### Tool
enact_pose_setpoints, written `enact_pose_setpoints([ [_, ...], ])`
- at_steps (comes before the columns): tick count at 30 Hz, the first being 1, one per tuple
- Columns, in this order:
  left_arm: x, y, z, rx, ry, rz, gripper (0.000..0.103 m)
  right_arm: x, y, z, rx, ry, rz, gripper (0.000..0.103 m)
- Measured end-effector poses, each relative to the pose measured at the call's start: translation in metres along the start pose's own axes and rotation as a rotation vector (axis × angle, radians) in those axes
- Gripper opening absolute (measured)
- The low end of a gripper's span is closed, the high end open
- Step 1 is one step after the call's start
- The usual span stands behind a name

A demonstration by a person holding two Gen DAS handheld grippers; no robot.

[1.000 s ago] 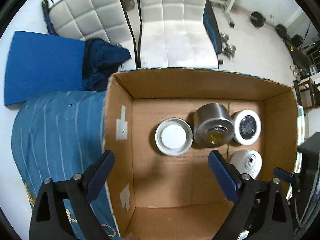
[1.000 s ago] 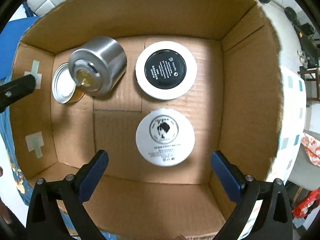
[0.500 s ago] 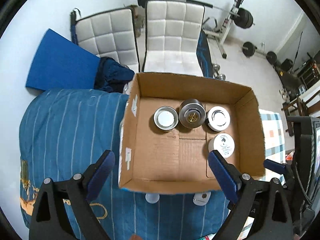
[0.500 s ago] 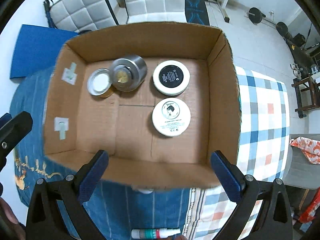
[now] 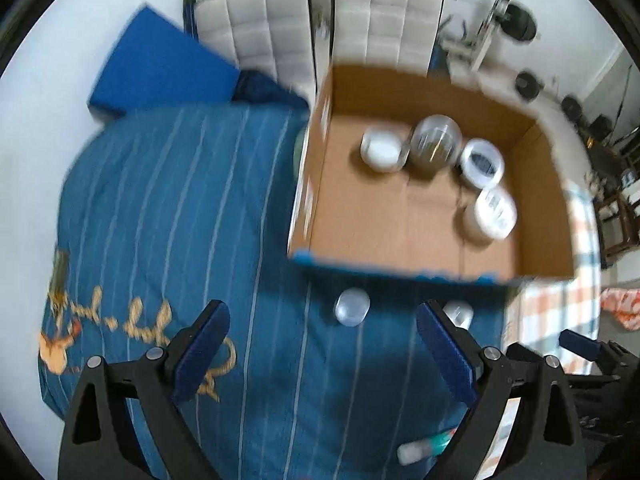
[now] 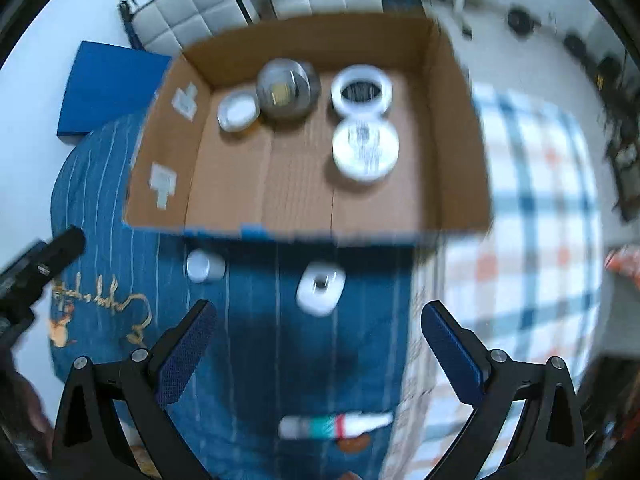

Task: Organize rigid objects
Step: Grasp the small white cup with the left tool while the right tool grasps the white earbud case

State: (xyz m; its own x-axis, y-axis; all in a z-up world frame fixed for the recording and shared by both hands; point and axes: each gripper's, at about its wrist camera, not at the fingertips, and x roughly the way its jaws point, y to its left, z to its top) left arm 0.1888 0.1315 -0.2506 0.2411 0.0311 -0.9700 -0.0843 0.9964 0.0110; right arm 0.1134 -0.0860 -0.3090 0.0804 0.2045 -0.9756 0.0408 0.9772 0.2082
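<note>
While both views blurred:
L gripper (image 5: 322, 346): jaws apart, empty.
R gripper (image 6: 318, 342): jaws apart, empty.
Box (image 6: 456, 140): 12 o'clock, w/ four tins.

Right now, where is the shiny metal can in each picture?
Left wrist view: the shiny metal can stands upper right of centre, at the far wall inside the cardboard box.
Right wrist view: the same can stands near top centre, at the box's far wall.
Shared landmark: the small white-lidded tin touching its left side.

Four round tins (image 6: 366, 152) in open cardboard box (image 6: 456, 128), small jars (image 6: 320, 288) outside
</note>
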Motion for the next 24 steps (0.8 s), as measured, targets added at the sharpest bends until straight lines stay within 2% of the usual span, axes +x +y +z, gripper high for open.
enact_pose_setpoints([
  [3, 0.035, 0.0, -0.005, 0.004, 0.066, -0.005, 0.096, 0.031, -0.009, -0.009, 0.048, 0.045, 0.025, 0.103],
  [5, 0.049, -0.001, -0.005, 0.004, 0.09, 0.006, 0.092, 0.048, -0.014, -0.013, 0.08, 0.051, 0.028, 0.103],
  [7, 0.064, -0.003, -0.003, 0.007, 0.114, 0.009, 0.092, 0.067, -0.016, -0.014, 0.112, 0.055, 0.037, 0.097],
  [9, 0.078, -0.008, -0.001, 0.022, 0.142, 0.005, 0.092, 0.087, -0.02, -0.014, 0.155, 0.073, 0.043, 0.082],
  [11, 0.091, -0.015, 0.0, 0.043, 0.163, 0.013, 0.092, 0.102, -0.023, -0.012, 0.197, 0.095, 0.062, 0.077],
  [14, 0.112, -0.024, 0.002, 0.075, 0.193, 0.031, 0.091, 0.122, -0.025, -0.011, 0.234, 0.105, 0.05, 0.077],
  [16, 0.126, -0.032, 0.004, 0.106, 0.215, 0.052, 0.081, 0.129, -0.024, -0.009, 0.247, 0.098, 0.04, 0.077],
  [18, 0.14, -0.038, 0.003, 0.131, 0.252, 0.066, 0.056, 0.13, -0.023, -0.009, 0.254, 0.061, 0.023, 0.076],
  [19, 0.146, -0.04, 0.003, 0.137, 0.266, 0.068, 0.052, 0.131, -0.022, -0.01, 0.257, 0.051, 0.008, 0.074],
  [21, 0.156, -0.044, -0.001, 0.147, 0.285, 0.072, 0.036, 0.133, -0.02, -0.012, 0.26, 0.043, -0.009, 0.068],
  [22, 0.159, -0.045, -0.002, 0.147, 0.289, 0.07, 0.032, 0.133, -0.019, -0.012, 0.258, 0.043, -0.014, 0.067],
  [24, 0.161, -0.045, -0.005, 0.138, 0.278, 0.062, 0.029, 0.135, -0.017, -0.014, 0.246, 0.045, -0.028, 0.058],
])
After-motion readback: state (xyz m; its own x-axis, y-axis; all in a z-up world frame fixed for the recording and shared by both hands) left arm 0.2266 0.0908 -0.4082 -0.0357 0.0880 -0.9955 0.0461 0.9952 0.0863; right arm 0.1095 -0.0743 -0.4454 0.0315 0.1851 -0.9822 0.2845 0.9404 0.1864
